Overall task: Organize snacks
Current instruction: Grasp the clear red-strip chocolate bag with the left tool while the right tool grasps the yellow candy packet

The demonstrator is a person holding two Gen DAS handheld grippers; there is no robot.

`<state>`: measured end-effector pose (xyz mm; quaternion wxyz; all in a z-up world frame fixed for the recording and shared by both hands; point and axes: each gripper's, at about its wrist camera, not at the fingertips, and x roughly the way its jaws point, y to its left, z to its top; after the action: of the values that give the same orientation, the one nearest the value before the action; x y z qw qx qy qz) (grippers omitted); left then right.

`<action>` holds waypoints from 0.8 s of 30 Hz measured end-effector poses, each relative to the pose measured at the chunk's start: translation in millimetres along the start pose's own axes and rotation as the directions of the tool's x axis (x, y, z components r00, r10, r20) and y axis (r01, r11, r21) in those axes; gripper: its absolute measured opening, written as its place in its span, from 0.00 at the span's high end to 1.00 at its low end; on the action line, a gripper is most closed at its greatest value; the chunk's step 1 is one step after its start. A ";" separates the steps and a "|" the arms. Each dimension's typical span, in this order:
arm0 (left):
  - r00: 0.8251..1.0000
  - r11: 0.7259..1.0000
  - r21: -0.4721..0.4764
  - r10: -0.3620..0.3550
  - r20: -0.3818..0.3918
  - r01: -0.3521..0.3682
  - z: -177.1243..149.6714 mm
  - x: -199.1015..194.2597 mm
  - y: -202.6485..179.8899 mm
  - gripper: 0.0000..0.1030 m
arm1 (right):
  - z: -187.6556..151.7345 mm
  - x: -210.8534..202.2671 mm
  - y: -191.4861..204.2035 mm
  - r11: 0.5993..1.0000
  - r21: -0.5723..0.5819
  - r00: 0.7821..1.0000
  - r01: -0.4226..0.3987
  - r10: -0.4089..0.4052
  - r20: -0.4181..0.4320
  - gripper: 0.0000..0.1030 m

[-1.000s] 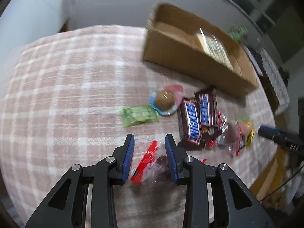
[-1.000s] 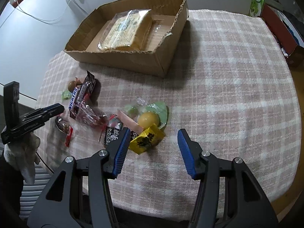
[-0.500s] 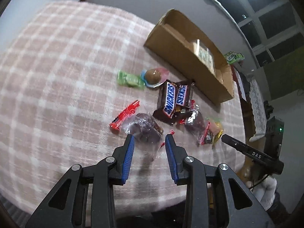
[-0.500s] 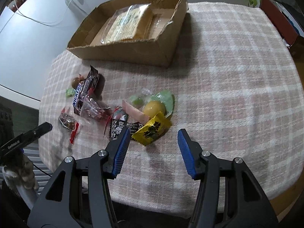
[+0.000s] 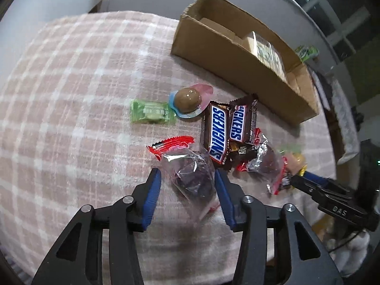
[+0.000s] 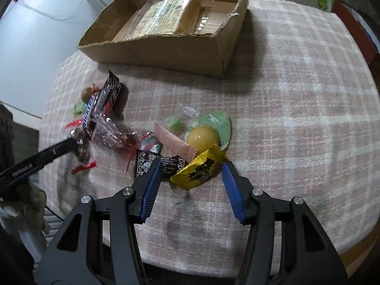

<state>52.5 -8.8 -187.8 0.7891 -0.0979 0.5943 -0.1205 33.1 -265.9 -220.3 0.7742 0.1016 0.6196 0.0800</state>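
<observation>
Snacks (image 5: 220, 137) lie on tablecloth (image 5: 71, 95) before box (image 5: 237, 64).

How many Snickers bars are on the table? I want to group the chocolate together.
2. The larger Snickers bar lies right of the brown ball candy; the smaller Snickers bar overlaps its right side. More could be hidden under the pile.

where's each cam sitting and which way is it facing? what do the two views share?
Left wrist: on the left gripper, looking steeply down at a clear packet between its opening jaws, not pressed; the right gripper's tip enters at right.
Right wrist: on the right gripper, looking steeply down at a yellow packet between open jaws; the left gripper enters at left.
Shared: cardboard box, Snickers bars, checked cloth.
</observation>
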 end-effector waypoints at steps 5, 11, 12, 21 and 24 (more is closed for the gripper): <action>1.000 1.000 0.019 0.013 0.001 -0.013 0.1 1.9 -1.5 0.54 | -5.1 1.8 7.8 0.998 -0.058 0.999 0.039 -0.039 0.001 0.47; 1.000 1.000 0.016 0.012 -0.002 -0.012 -0.4 3.0 2.1 0.49 | 2.1 -1.2 -9.0 0.995 0.062 0.997 -0.072 0.072 0.004 0.47; 1.000 1.000 0.017 0.013 -0.001 -0.013 -0.2 4.2 2.4 0.47 | 4.0 -0.4 -10.5 0.994 0.071 0.997 -0.083 0.083 0.000 0.47; 0.999 0.999 -0.012 -0.029 0.013 0.030 -6.4 -1.1 16.5 0.49 | 1.3 2.2 -5.8 0.995 0.049 0.996 -0.081 0.083 -0.022 0.60; 0.999 0.999 -0.001 -0.035 0.014 0.035 -6.7 -0.1 14.1 0.56 | -2.5 5.4 -5.7 0.994 0.064 0.995 -0.094 0.095 -0.020 0.60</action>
<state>47.0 4.7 -193.7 0.7909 -0.1098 0.5871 -0.1333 31.8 -269.9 -227.4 0.7587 0.1540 0.6253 0.0982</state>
